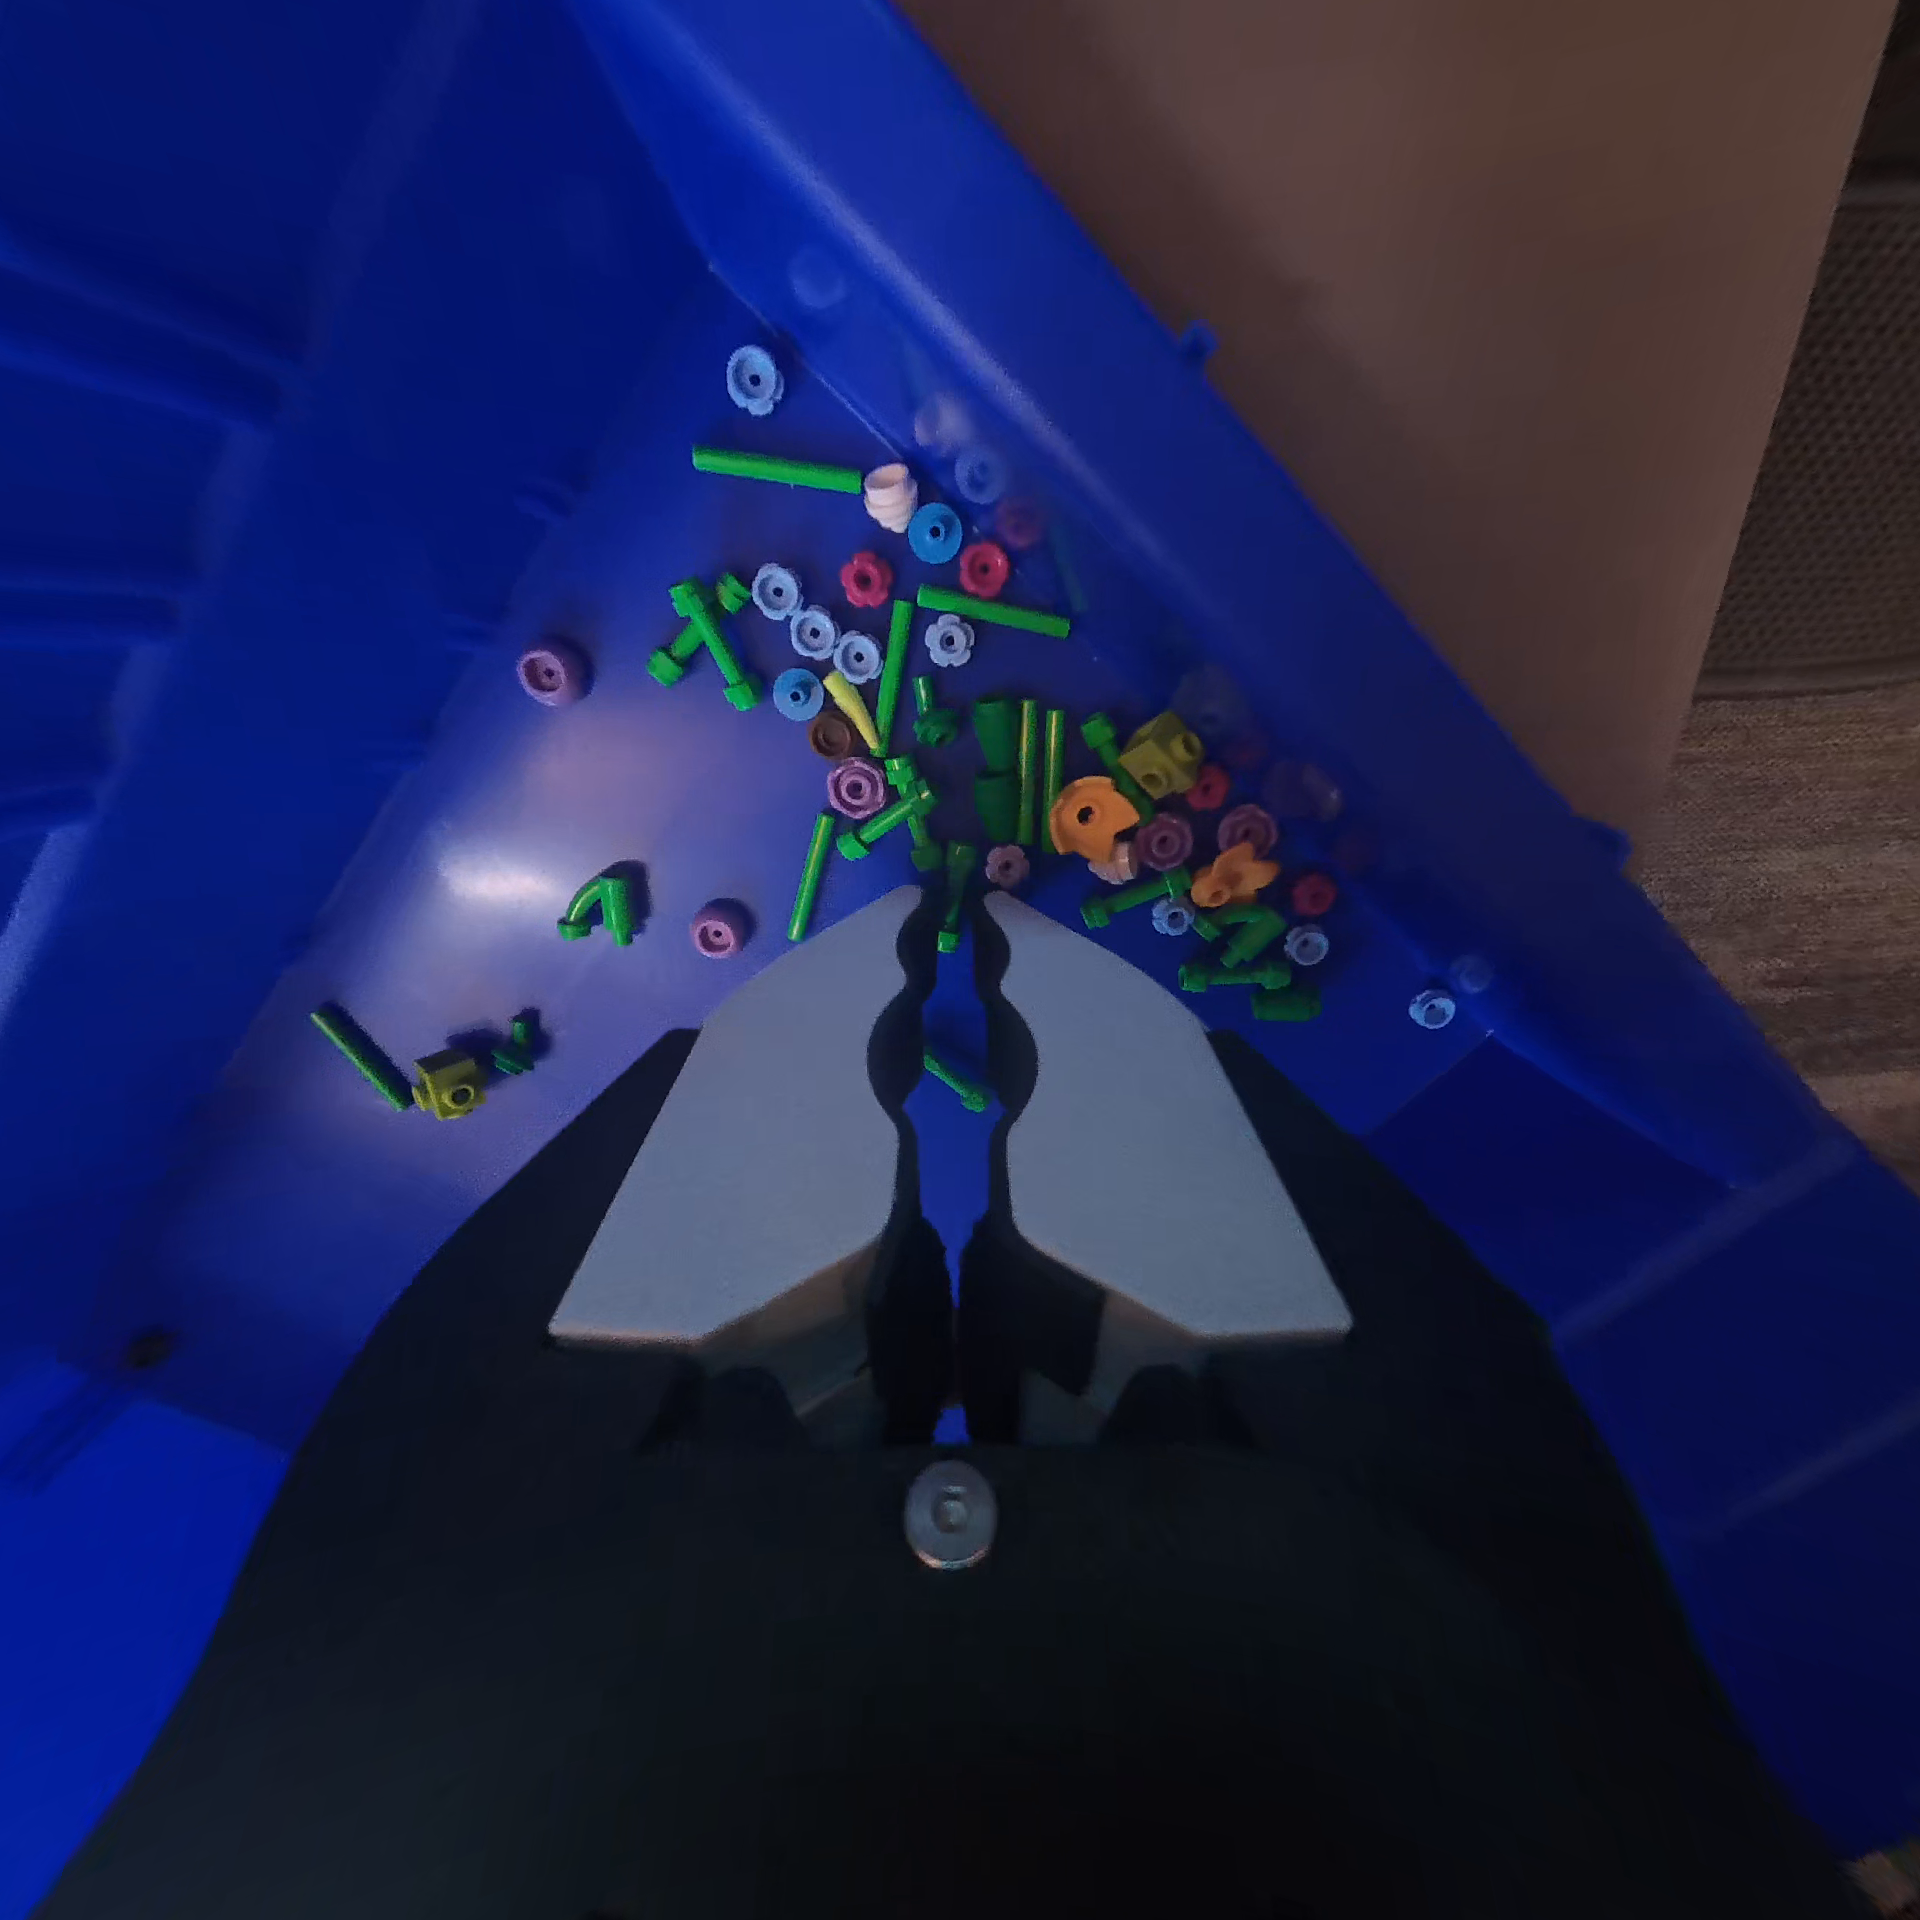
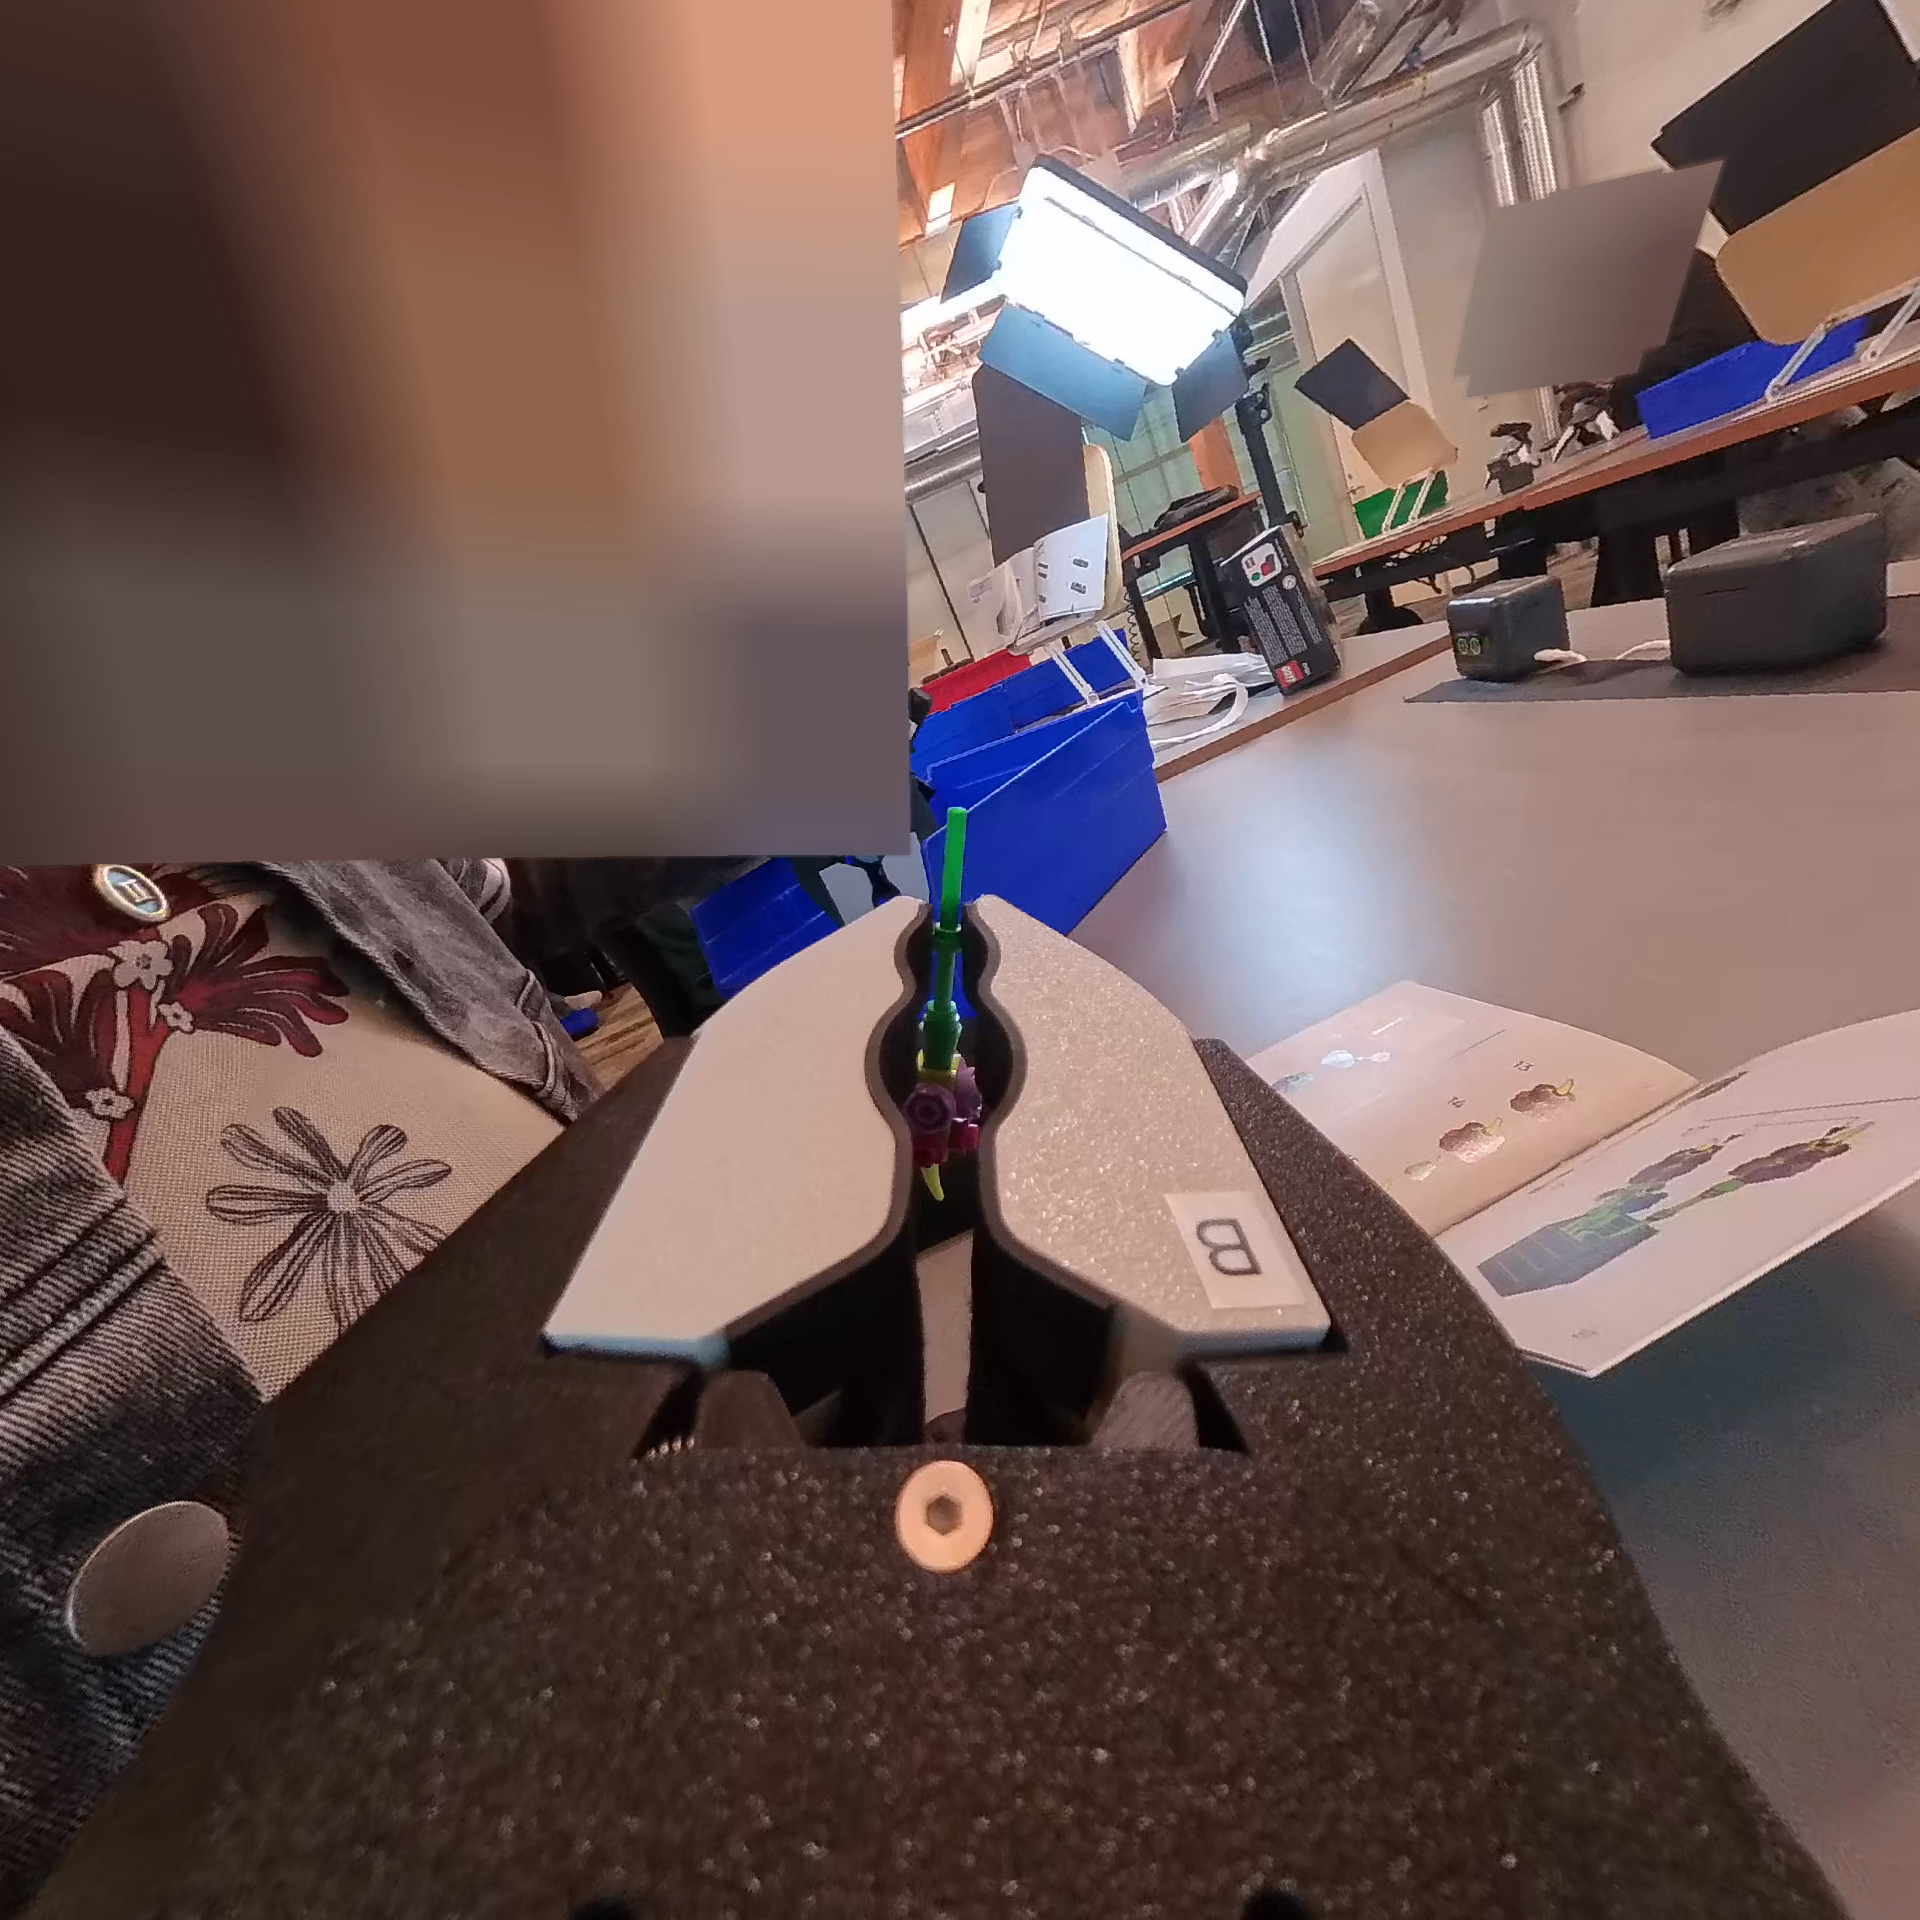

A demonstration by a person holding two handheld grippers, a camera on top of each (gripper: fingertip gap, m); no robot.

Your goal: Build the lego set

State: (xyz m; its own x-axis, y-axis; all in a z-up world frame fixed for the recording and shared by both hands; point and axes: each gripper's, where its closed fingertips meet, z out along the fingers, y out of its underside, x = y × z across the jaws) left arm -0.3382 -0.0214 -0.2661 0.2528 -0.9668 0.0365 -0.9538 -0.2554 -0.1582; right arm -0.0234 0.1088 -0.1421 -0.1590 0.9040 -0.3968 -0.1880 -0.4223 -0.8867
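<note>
Only a small part of the set appears built: a flower stem point(image 2: 943, 1023) with purple blossoms is held upright in the right gripper point(image 2: 948, 909), its jaws nearly closed on it. Most pieces point(image 1: 997, 748) are left loose in the blue bin point(image 1: 416, 520), where the left gripper point(image 1: 954, 902) is lowered, jaws narrowly parted around a green piece point(image 1: 954, 894), though a firm grip cannot be confirmed. An instruction booklet point(image 2: 1558, 1164) lies open nearby

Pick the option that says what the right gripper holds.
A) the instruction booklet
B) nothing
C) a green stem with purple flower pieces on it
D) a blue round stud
C: in the right wrist view the right gripper is shut on a green stem with purple flower pieces, with the stem's tip poking out past the fingertips.
</note>
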